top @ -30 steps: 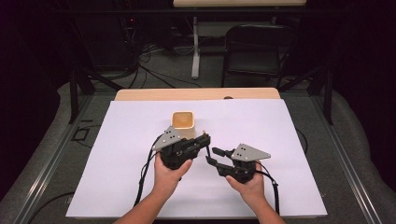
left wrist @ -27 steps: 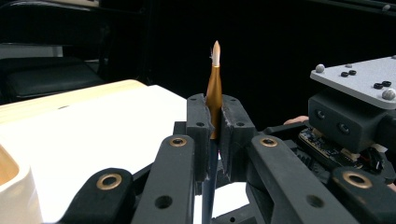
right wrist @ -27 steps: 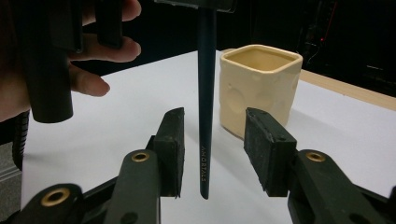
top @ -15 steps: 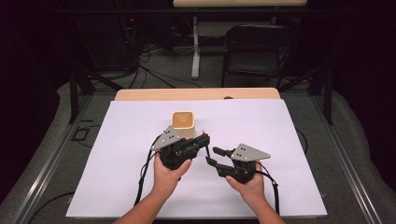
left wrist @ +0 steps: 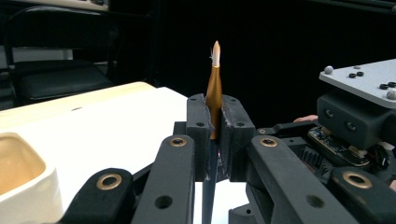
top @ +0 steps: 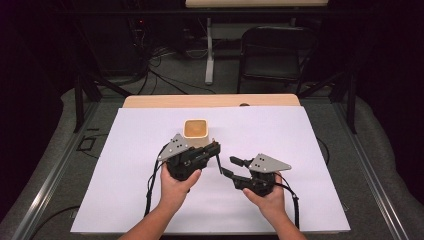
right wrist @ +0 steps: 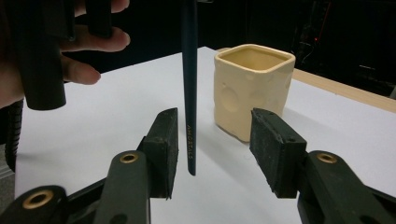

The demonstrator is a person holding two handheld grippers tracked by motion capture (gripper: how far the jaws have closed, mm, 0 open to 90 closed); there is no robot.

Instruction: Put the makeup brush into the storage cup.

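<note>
Three cameras: one fixed overhead, two riding on the tools.

High view: above the near edge of the desk [top: 150,200], facing forward and down, far off. Left hand-held gripper [left wrist: 214,135] view: close, level, toward the far edge past the brush [left wrist: 214,93]. Right hand-held gripper [right wrist: 212,140] view: low, close, facing the cup [right wrist: 252,88]. Shared by all three: brush and cup at mid-desk.

Bench sheet [top: 280,200] evenly and brightly lit from above; surroundings fall off to near black. Shadows are soft and short: a faint one beside the cream cup [right wrist: 252,88] in the right gripper view. Close-range tongs render slightly soft in both gripper views; no glare noted.
</note>
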